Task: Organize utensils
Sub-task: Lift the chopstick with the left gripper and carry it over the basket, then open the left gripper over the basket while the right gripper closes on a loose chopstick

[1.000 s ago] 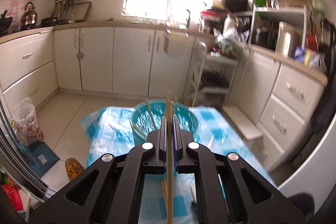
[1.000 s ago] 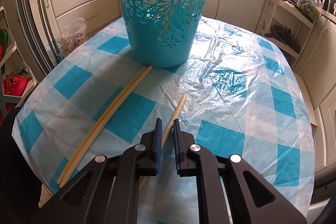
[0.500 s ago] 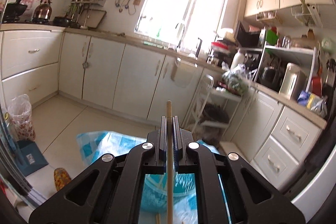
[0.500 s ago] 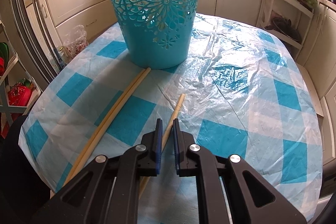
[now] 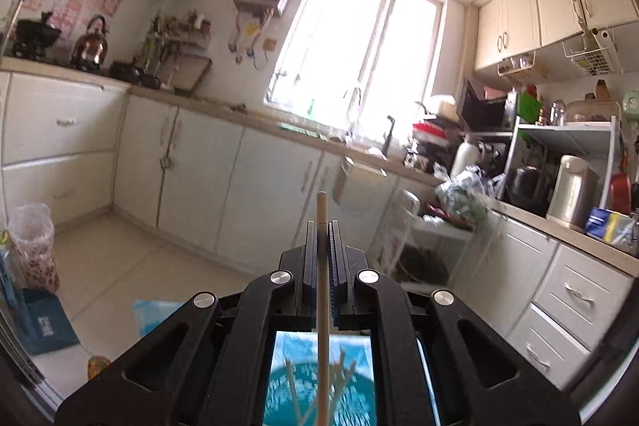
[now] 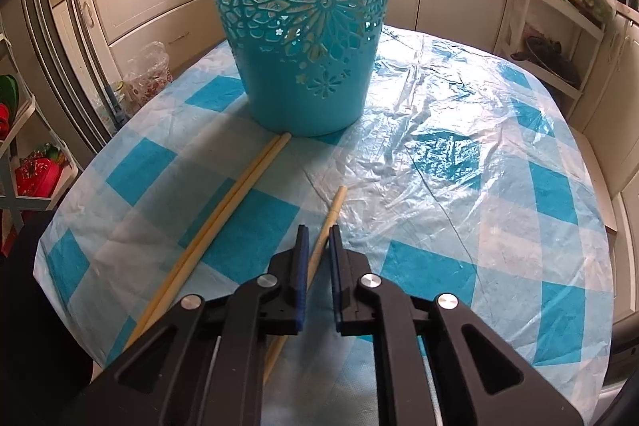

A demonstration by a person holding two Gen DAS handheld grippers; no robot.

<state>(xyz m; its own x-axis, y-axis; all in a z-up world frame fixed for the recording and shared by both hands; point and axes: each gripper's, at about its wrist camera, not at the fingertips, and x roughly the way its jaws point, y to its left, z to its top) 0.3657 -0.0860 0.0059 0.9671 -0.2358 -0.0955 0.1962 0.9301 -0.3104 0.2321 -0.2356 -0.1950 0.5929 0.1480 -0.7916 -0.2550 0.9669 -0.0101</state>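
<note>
My left gripper (image 5: 322, 224) is shut on a pale wooden chopstick (image 5: 322, 306) that stands upright between its pads. Its lower end hangs over the open top of the teal cut-out basket (image 5: 359, 398), where several chopsticks (image 5: 293, 390) lean. In the right wrist view the basket (image 6: 307, 26) stands on the blue-checked tablecloth (image 6: 459, 186). A pair of chopsticks (image 6: 223, 214) lies in front of it. A single chopstick (image 6: 331, 214) lies on the cloth and runs through the narrow gap of my right gripper (image 6: 318, 232); the pads do not press on it.
White kitchen cabinets and a cluttered counter ring the room. A plastic bag (image 5: 34, 246) and a blue box (image 5: 44, 322) sit on the floor at left. A shelf rack (image 6: 16, 154) stands by the table's left edge. Dark clothing (image 6: 36, 326) fills the lower left.
The left gripper has risen and tipped up with its chopstick, so the basket has slid from ahead of the jaws to beneath them. The right gripper has hardly moved.
</note>
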